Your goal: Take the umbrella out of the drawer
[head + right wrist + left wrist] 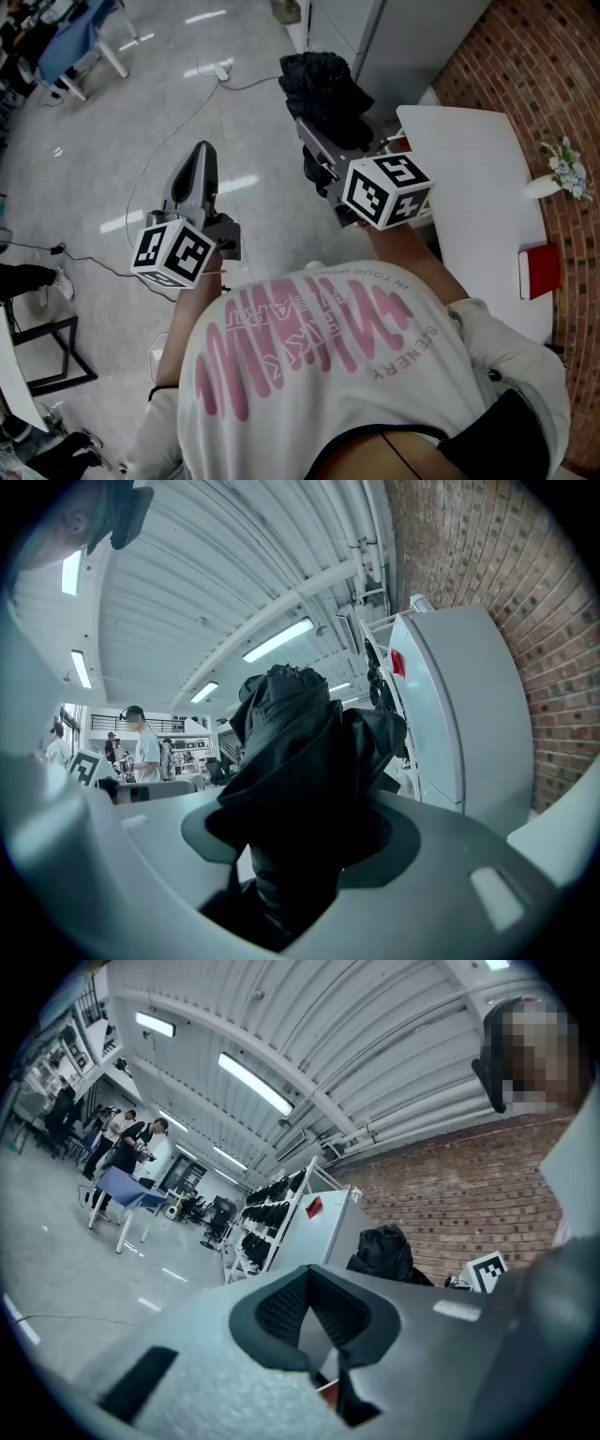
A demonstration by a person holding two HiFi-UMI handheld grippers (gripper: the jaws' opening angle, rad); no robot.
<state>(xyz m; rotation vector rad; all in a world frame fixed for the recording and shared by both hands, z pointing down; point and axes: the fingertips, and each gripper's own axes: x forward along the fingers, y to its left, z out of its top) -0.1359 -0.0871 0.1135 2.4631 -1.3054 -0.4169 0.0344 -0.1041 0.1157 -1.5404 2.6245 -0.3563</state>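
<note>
Umbrella (323, 89), black and folded, is clamped in the right claw (300, 846) at twelve o'clock, with no drawer in view. Left claw (200, 159) is closed and empty. Advised: hold firmly and carry level toward the desk (478, 187) at three o'clock.

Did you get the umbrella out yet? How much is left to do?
Nearly finished. Done: the black umbrella is out and up in the air, and no drawer is in view. In hand: the right tongs grip it, still folded, while the left tongs hold nothing. Left: probably just setting it down somewhere, maybe on the white table.
</note>
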